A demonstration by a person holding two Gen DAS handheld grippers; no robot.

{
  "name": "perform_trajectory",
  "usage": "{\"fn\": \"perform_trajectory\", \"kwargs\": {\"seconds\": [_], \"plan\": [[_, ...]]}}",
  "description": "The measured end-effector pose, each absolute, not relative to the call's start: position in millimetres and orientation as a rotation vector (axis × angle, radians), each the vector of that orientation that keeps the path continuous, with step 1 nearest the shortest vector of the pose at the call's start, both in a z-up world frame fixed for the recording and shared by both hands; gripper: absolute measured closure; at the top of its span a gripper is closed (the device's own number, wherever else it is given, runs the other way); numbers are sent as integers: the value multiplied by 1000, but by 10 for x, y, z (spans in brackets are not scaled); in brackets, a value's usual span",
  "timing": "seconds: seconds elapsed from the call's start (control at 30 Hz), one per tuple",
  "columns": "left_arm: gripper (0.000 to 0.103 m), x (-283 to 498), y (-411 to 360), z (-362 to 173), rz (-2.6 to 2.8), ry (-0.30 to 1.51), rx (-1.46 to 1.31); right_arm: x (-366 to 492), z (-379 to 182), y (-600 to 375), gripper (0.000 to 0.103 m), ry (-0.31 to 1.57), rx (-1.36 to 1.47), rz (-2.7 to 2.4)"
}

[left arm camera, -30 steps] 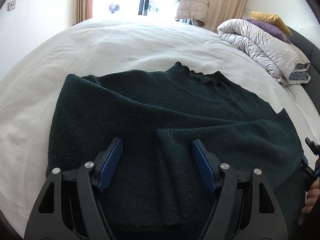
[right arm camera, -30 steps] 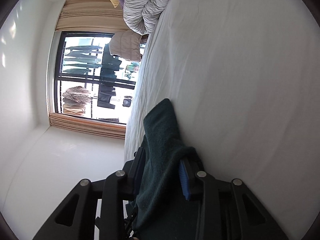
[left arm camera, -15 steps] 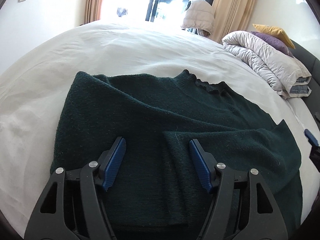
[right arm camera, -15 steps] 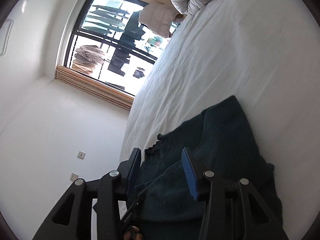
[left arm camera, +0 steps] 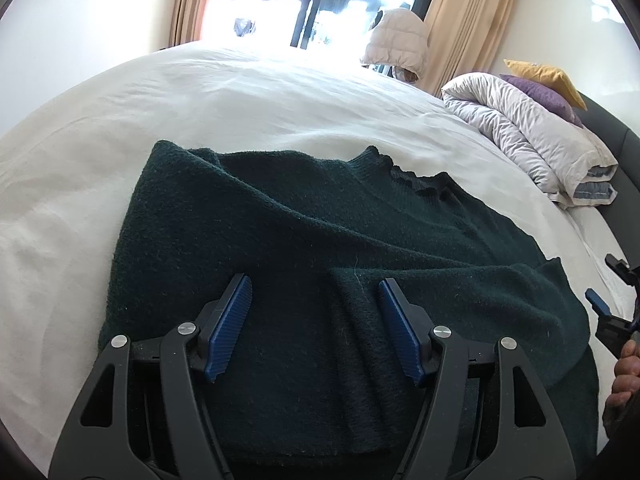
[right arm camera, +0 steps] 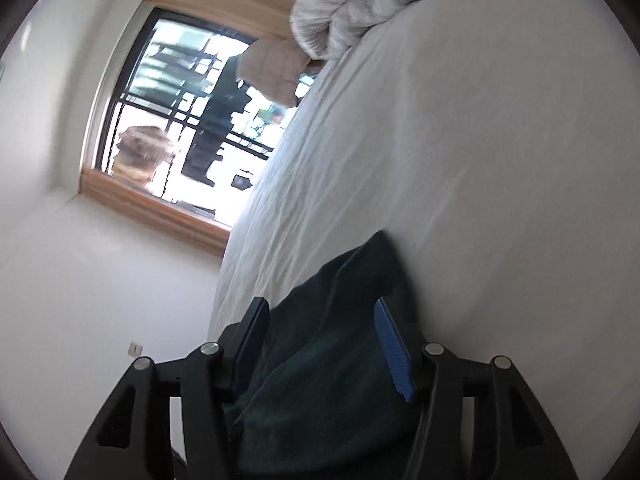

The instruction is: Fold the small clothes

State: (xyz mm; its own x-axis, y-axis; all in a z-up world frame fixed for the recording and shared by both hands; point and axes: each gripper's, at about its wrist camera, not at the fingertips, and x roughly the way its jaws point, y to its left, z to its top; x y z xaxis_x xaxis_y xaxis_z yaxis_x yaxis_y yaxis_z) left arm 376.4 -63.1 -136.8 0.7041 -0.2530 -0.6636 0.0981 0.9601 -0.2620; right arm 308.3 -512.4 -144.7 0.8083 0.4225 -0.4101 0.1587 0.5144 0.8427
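A dark green knit sweater (left arm camera: 304, 240) lies flat on the white bed (left arm camera: 240, 104), collar toward the far right, with a sleeve folded across its near part. My left gripper (left arm camera: 314, 292) is open just above the sweater's lower middle, holding nothing. My right gripper (right arm camera: 320, 316) is open, with the sweater's edge (right arm camera: 344, 320) lying between its spread fingers; the view is rolled sideways. The right gripper also shows at the left wrist view's right edge (left arm camera: 608, 304), beside the sweater's right side.
A rolled grey duvet (left arm camera: 532, 132) with purple and yellow pillows lies at the bed's far right. A beige jacket (left arm camera: 396, 44) hangs by the window and curtains. A white wall with a socket (right arm camera: 136, 347) is left of the bed.
My right gripper opened and let go of the sweater's edge, which now lies on the bed. My left gripper drew back slightly and stayed open.
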Motion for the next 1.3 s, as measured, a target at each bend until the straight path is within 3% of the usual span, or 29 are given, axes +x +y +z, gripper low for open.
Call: {"fn": "perform_trajectory", "kwargs": {"seconds": [0.1,0.13,0.17,0.2,0.23,0.3,0.37,0.4,0.47,0.5,0.53,0.77,0.8,0.83,0.87,0.9,1.0,1.07,1.3], "plan": [[37,3767,-631,-1375,-197,767,-216,3368,-1569,-4772,42,723,979,206],[37,3767,-630,-1378,-197,766,-215,3445,-1666,-4759,47,755,970,177],[37,3772,-628,-1382,-197,766,-215,3470,-1760,-4797,56,768,975,139],[37,3771,-630,-1382,-198,765,-217,3459,-1833,-4881,83,768,999,104],[37,3773,-628,-1389,-200,763,-220,3448,-1908,-4993,103,763,1052,93],[37,3782,-620,-1401,-202,760,-227,3360,-1974,-5142,103,729,1127,91],[37,3782,-618,-1399,-203,759,-233,3279,-1837,-5168,103,726,1031,-5],[37,3779,-614,-1398,-204,758,-237,3230,-1756,-5137,101,723,983,-41],[37,3778,-611,-1396,-206,756,-242,3089,-1633,-5051,75,700,975,-47],[37,3776,-609,-1394,-207,754,-244,3040,-1543,-4972,53,680,972,-13],[37,3769,-598,-1392,-210,752,-249,2991,-1468,-4861,37,669,956,23],[40,3485,-233,-1137,-195,687,-411,3231,-1289,-3882,35,773,866,309],[40,3379,-146,-1084,-192,682,-440,3292,-1344,-3781,33,784,876,343],[40,3216,-38,-1025,-200,679,-477,3335,-1445,-3736,23,812,894,355],[39,3025,62,-965,-201,671,-499,3365,-1536,-3686,23,823,885,340],[38,2823,146,-904,-192,666,-500,3324,-1517,-3664,28,797,847,319],[26,2097,379,-756,-170,639,-467,3167,-1349,-3585,29,843,779,273],[13,1647,512,-754,-154,638,-458,2887,-1178,-3491,28,840,755,321],[12,571,629,-954,-184,706,-328,1638,-585,-3257,27,712,382,376]]}}
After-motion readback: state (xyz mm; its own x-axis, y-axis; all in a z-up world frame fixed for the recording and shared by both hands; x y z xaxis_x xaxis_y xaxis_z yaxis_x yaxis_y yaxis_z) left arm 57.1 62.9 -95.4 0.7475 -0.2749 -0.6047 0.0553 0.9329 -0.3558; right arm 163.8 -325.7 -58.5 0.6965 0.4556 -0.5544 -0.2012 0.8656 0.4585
